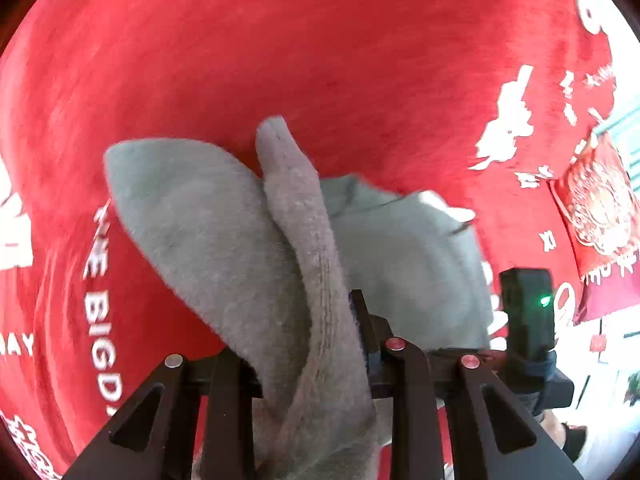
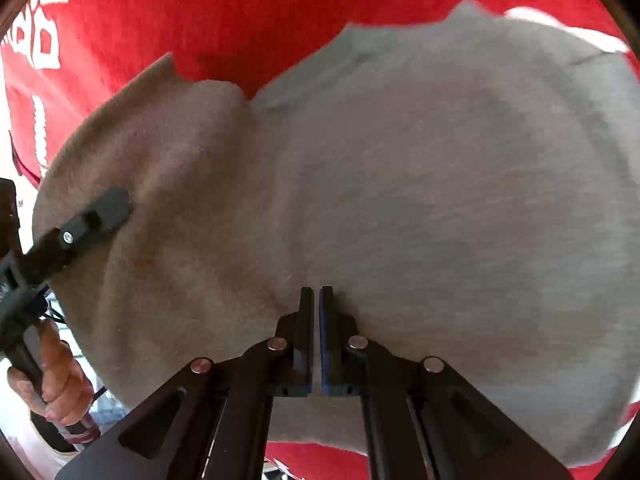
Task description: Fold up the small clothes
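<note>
While your left gripper pinches a bunched fold of the grey garment between its jaws, cloth trails ahead over the red cloth. Your right gripper shows jaws pressed together at the garment's edge, fabric spreading beyond them.

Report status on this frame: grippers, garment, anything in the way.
Left gripper shut on grey garment, a bunched fold. Right gripper shut, pinching the same cloth. Red printed cloth underneath, nothing blocking.
</note>
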A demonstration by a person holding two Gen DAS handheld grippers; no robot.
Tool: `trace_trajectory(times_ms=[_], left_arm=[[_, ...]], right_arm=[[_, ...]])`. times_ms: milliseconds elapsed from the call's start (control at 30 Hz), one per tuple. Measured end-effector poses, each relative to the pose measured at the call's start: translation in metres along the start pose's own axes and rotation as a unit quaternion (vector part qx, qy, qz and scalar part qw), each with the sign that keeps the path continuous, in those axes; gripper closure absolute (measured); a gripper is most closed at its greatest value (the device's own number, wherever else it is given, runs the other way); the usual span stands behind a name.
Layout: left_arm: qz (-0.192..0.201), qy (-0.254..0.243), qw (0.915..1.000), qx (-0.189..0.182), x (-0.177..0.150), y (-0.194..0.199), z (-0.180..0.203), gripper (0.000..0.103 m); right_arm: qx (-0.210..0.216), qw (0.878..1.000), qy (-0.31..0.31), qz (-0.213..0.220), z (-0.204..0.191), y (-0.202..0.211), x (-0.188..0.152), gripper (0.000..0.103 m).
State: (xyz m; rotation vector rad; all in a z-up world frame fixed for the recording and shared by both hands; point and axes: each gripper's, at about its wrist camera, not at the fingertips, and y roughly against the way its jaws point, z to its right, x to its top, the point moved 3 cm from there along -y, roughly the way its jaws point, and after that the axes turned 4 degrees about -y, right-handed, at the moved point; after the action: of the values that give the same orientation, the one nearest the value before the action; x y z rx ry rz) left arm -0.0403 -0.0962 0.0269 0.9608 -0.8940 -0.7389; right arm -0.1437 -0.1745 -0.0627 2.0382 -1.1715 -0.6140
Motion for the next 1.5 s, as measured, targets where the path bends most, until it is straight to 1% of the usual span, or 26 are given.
trace_trajectory(times_ms=[100, 233, 333, 367, 400, 467, 500, 633, 700, 733, 800, 867, 933, 967, 1000, 1033, 1067, 1100, 1167, 1200, 1267, 1300, 1367, 1400, 1433, 1500], left_arm=[[0.003, -0.045, 0.999, 0.0, 0.019, -0.007, 0.047, 0.078], [-0.018, -0.101, 0.9947, -0.004, 0.032, -0.043, 0.106, 0.078], [-0.051, -0.143, 0.9884, 0.005, 0.024, -0.09, 0.151, 0.078], [-0.059, -0.148, 0.9871, 0.01, 0.023, -0.102, 0.161, 0.078], [-0.069, -0.156, 0.9851, 0.023, 0.023, -0.116, 0.171, 0.078], [-0.083, -0.166, 0.9816, 0.045, 0.016, -0.135, 0.182, 0.077], [-0.081, -0.169, 0.9811, 0.048, 0.015, -0.136, 0.183, 0.073], [-0.056, -0.177, 0.9817, 0.043, 0.013, -0.123, 0.187, 0.07], [-0.044, -0.171, 0.9839, 0.024, 0.016, -0.114, 0.189, 0.048], [-0.032, -0.167, 0.9854, 0.016, 0.018, -0.109, 0.19, 0.044], [-0.009, -0.167, 0.9859, 0.005, 0.024, -0.094, 0.196, 0.043], [0.002, -0.17, 0.9855, 0.005, 0.026, -0.085, 0.199, 0.043], [0.008, -0.16, 0.9871, 0.005, 0.029, -0.074, 0.192, 0.043], [0.007, -0.153, 0.9882, 0.006, 0.03, -0.072, 0.189, 0.043], [0.006, -0.141, 0.9899, 0.008, 0.031, -0.068, 0.18, 0.043], [0.004, -0.126, 0.992, 0.013, 0.031, -0.064, 0.168, 0.043], [0.001, -0.112, 0.9935, 0.018, 0.032, -0.061, 0.157, 0.043], [-0.005, -0.093, 0.9953, 0.025, 0.03, -0.059, 0.14, 0.043], [-0.018, -0.066, 0.997, 0.036, 0.024, -0.059, 0.115, 0.043], [-0.023, -0.055, 0.9969, 0.051, 0.02, -0.059, 0.101, 0.043], [-0.029, -0.043, 0.9953, 0.082, 0.012, -0.057, 0.08, 0.043], [-0.026, -0.036, 0.9948, 0.092, 0.008, -0.056, 0.07, 0.043], [-0.023, -0.018, 0.994, 0.105, 0.0, -0.054, 0.054, 0.041], [-0.026, -0.012, 0.9938, 0.107, -0.002, -0.054, 0.048, 0.016], [-0.026, -0.004, 0.9933, 0.113, -0.005, -0.054, 0.043, 0.001], [-0.015, 0.001, 0.9919, 0.126, -0.01, -0.054, 0.037, 0.001]], right_arm=[[0.02, 0.999, -0.026, 0.031, 0.024, 0.034, 0.004, 0.099], [0.043, 0.994, -0.083, 0.065, 0.071, 0.076, 0.003, 0.099], [0.05, 0.989, -0.119, 0.075, 0.104, 0.089, 0.001, 0.099], [0.055, 0.987, -0.133, 0.074, 0.115, 0.091, -0.001, 0.098], [0.06, 0.985, -0.143, 0.074, 0.122, 0.091, -0.002, 0.096], [0.072, 0.982, -0.162, 0.07, 0.135, 0.089, -0.004, 0.096], [0.078, 0.98, -0.169, 0.069, 0.141, 0.089, -0.006, 0.096], [0.092, 0.976, -0.186, 0.07, 0.153, 0.088, -0.01, 0.096], [0.099, 0.973, -0.193, 0.074, 0.169, 0.098, -0.011, 0.096], [0.101, 0.972, -0.197, 0.077, 0.175, 0.102, -0.012, 0.096], [0.107, 0.969, -0.206, 0.081, 0.184, 0.111, -0.008, 0.096], [0.118, 0.965, -0.221, 0.083, 0.192, 0.113, -0.005, 0.096], [0.137, 0.956, -0.245, 0.088, 0.206, 0.121, -0.004, 0.096], [0.149, 0.95, -0.257, 0.093, 0.212, 0.124, -0.004, 0.089], [0.167, 0.943, -0.27, 0.099, 0.218, 0.128, -0.005, 0.076], [0.18, 0.937, -0.28, 0.106, 0.223, 0.132, -0.005, 0.067], [0.194, 0.931, -0.287, 0.113, 0.228, 0.135, -0.004, 0.052], [0.214, 0.923, -0.295, 0.123, 0.233, 0.14, -0.003, 0.047], [0.24, 0.914, -0.301, 0.126, 0.239, 0.145, 0.002, 0.044], [0.253, 0.911, -0.303, 0.123, 0.241, 0.143, 0.005, 0.044], [0.257, 0.913, -0.298, 0.112, 0.244, 0.142, 0.018, 0.043], [0.247, 0.919, -0.287, 0.104, 0.243, 0.143, 0.025, 0.038], [0.223, 0.934, -0.265, 0.091, 0.232, 0.137, 0.029, 0.035], [0.205, 0.942, -0.252, 0.083, 0.223, 0.131, 0.026, 0.035], [0.183, 0.951, -0.236, 0.074, 0.218, 0.131, 0.031, 0.035], [0.143, 0.966, -0.207, 0.06, 0.205, 0.127, 0.04, 0.035]])
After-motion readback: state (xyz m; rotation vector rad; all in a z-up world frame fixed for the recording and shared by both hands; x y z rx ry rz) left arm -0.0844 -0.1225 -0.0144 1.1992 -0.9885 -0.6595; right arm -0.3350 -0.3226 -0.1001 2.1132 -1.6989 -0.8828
